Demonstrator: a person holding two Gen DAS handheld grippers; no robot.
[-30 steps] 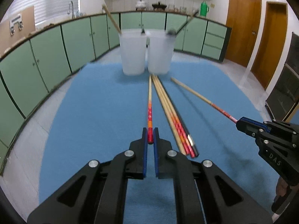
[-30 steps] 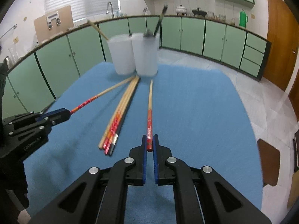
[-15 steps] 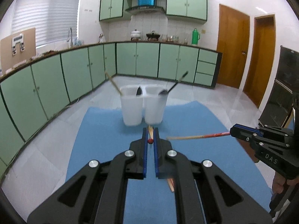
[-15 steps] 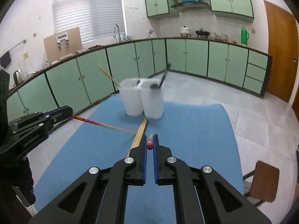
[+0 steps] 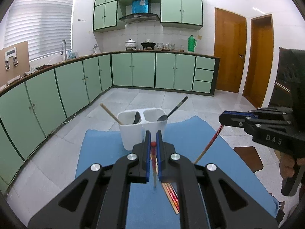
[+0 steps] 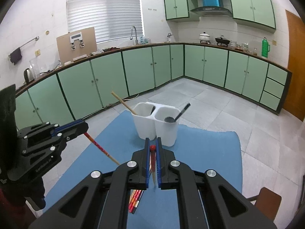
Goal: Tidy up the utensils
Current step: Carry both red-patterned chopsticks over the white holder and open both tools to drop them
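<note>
My left gripper (image 5: 153,136) is shut on the red end of a chopstick (image 5: 154,168), which hangs tip-down over the blue mat (image 5: 99,152). My right gripper (image 6: 152,142) is likewise shut on the red end of a second chopstick (image 6: 153,169). Each gripper also shows in the other's view, the right gripper (image 5: 223,117) and the left gripper (image 6: 83,126), raised with its chopstick slanting down. Ahead stands a white two-compartment holder (image 5: 133,131) (image 6: 165,131) with one wooden chopstick (image 6: 123,103) and dark spoons (image 6: 171,119) inside. Several chopsticks (image 5: 171,192) (image 6: 135,200) lie on the mat below.
The mat covers a table with tiled floor (image 5: 152,99) beyond its far edge. A brown chair seat (image 5: 247,156) (image 6: 266,200) stands at the right. Green kitchen cabinets (image 5: 143,70) line the walls. A person's hand (image 5: 287,168) grips the right tool.
Both grippers have risen well above the mat, each lifting its chopstick off it. The chopsticks went from lying flat to hanging tip-down. The holder now appears lower and farther away.
</note>
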